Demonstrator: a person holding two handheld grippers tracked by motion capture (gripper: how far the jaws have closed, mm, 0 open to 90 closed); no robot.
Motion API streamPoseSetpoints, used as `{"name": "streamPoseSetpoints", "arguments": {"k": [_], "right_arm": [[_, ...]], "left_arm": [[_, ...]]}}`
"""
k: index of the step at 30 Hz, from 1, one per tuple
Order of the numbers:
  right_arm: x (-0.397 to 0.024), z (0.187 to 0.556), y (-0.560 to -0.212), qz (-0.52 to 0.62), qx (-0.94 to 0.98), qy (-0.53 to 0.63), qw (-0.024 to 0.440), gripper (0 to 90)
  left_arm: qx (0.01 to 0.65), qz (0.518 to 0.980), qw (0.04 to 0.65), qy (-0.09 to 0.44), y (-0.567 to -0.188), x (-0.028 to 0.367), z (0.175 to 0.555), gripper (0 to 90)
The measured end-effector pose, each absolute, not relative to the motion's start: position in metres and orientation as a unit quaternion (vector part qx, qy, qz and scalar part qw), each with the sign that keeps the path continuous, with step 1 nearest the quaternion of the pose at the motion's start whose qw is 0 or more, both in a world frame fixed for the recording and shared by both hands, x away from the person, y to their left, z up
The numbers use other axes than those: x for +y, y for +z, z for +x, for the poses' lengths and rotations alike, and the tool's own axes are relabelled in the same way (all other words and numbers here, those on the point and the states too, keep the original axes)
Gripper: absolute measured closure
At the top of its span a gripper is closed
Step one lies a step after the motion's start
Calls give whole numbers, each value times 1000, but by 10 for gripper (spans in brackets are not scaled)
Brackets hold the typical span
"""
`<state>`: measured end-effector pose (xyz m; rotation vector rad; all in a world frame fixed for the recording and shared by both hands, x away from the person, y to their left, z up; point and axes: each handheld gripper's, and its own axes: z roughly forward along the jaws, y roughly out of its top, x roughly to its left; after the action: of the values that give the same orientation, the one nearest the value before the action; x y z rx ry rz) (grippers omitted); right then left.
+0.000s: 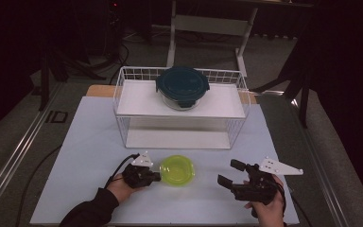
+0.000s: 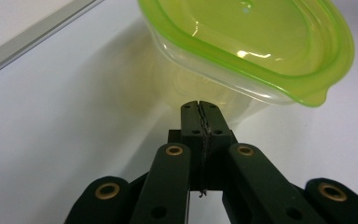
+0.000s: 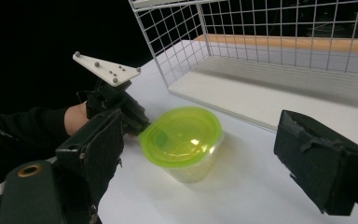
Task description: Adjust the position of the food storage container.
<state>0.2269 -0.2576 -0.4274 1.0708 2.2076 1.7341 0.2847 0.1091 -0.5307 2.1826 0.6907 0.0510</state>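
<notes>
A clear tub with a yellow-green lid stands on the white table in front of the wire rack. My left gripper is shut with nothing between its jaws, and its tips sit against the tub's left side. In the left gripper view the closed tips meet the tub wall just under the lid rim. To the right of the tub, my right gripper is held open and apart from it, jaws pointing at it. The right gripper view has the tub between its spread jaws farther off, with the left gripper at its far side.
A white wire rack stands behind the tub, with a lower shelf and a top shelf. A glass container with a dark teal lid rests on the top shelf. A table frame stands on the floor beyond.
</notes>
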Motion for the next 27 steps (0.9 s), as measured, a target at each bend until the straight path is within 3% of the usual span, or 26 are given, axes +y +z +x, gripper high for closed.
{"name": "streamPoseSetpoints", "arguments": {"k": [19, 27], "right_arm": [[-256, 227, -429, 354, 734, 576, 68, 152], [-255, 228, -430, 356, 735, 573, 67, 152]], "left_arm": [[277, 867, 415, 17, -533, 84, 301, 894], [282, 862, 421, 17, -532, 92, 298, 893]]}}
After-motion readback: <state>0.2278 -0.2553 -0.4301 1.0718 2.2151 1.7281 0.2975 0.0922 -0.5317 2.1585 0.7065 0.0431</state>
